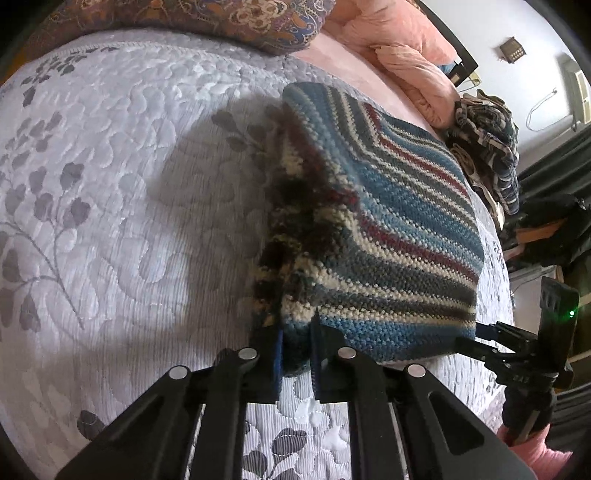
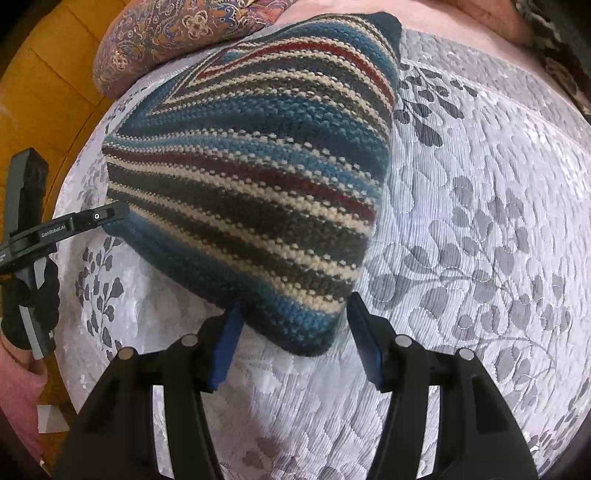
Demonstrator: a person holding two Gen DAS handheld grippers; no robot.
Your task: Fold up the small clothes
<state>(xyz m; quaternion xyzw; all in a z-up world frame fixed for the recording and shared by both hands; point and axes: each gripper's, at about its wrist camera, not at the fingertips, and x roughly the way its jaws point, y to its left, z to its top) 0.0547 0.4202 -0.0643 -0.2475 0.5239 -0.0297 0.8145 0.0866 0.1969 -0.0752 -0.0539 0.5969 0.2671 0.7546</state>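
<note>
A striped knit garment (image 1: 388,221) in blue, cream, grey and red lies folded on the quilted bed cover (image 1: 110,184). My left gripper (image 1: 295,347) is shut on its near edge, with the knit bunched and lifted between the blue pads. From the right wrist view the same garment (image 2: 251,166) fills the middle. My right gripper (image 2: 295,332) is open, and the garment's near corner sits between its blue pads (image 2: 225,343). The left gripper (image 2: 107,216) shows at the garment's left corner, and the right gripper (image 1: 471,338) shows at the right edge in the left wrist view.
A paisley pillow (image 1: 207,22) lies at the far side of the bed, also the pillow (image 2: 166,40) at top left. Pink bedding (image 1: 406,55) and a heap of patterned clothes (image 1: 487,147) lie to the right. Wooden floor (image 2: 48,81) borders the bed's left side.
</note>
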